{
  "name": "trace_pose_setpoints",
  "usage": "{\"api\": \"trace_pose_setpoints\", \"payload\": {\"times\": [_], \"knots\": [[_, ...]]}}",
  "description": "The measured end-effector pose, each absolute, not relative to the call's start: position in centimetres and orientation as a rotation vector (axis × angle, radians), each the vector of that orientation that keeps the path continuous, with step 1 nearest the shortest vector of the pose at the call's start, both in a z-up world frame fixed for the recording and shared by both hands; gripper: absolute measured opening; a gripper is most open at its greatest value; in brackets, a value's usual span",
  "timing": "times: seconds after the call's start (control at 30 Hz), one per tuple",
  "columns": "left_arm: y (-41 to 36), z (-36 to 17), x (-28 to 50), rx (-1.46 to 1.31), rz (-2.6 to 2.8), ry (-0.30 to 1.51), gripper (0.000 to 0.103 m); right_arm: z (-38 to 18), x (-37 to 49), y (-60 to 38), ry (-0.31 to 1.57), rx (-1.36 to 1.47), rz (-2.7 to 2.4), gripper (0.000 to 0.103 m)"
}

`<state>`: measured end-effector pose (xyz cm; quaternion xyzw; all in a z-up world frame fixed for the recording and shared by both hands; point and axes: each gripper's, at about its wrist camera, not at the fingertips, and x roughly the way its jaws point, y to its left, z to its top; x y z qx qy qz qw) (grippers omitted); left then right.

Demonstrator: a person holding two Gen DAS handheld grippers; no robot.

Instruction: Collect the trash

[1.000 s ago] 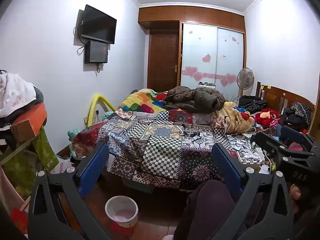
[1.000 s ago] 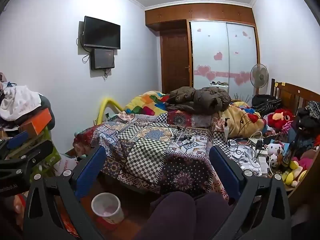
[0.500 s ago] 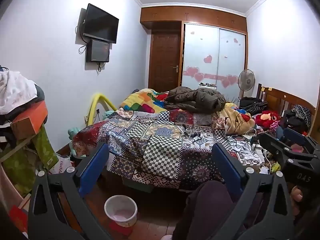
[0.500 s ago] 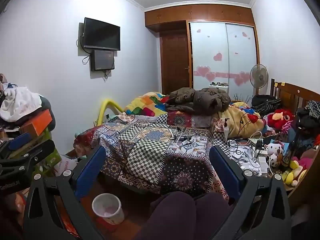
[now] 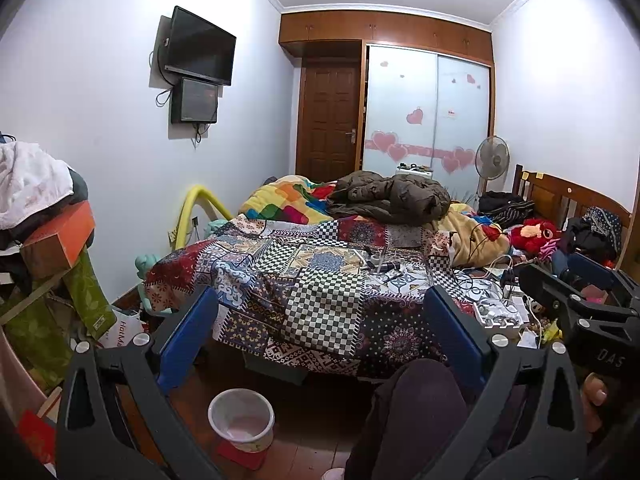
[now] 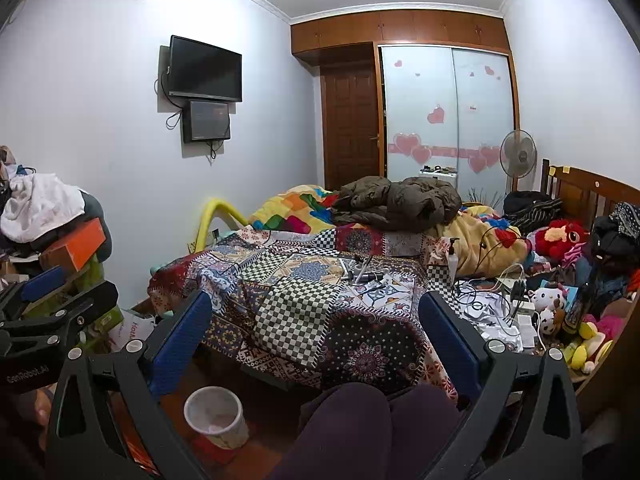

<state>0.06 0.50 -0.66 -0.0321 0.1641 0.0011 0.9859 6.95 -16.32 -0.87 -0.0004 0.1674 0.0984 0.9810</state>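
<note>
While both grippers hang wide open and empty, nothing is collected yet.
Almost no change over the last second: left gripper (image 5: 320, 332) and right gripper (image 6: 316, 328) drift slightly, still aimed at the patchwork bed (image 5: 320, 280). Small litter (image 6: 362, 274) lies mid-bed; white wastebasket (image 5: 241, 420) sits on the floor below. Likely still pre-approach.

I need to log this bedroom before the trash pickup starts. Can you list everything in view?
waste bin: one, white, floor by bed
patchwork quilt: one, multicoloured, on bed
jacket: one, brown, far end of bed
television: one, black, left wall
fan: one, pale, by wardrobe
plush toy: one, red, near headboard
orange box: one, left pile
left claw: open, blue pads
right claw: open, blue pads
</note>
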Motion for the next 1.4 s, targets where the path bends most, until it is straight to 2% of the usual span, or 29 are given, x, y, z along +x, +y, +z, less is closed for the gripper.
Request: {"api": "trace_pose_setpoints", "payload": {"times": [1.4], "knots": [[1.29,-1.08,0.09,-0.088,0.013,0.336,0.103,-1.05,6.94,-15.91,0.341,-0.005,0.202,0.103]]}}
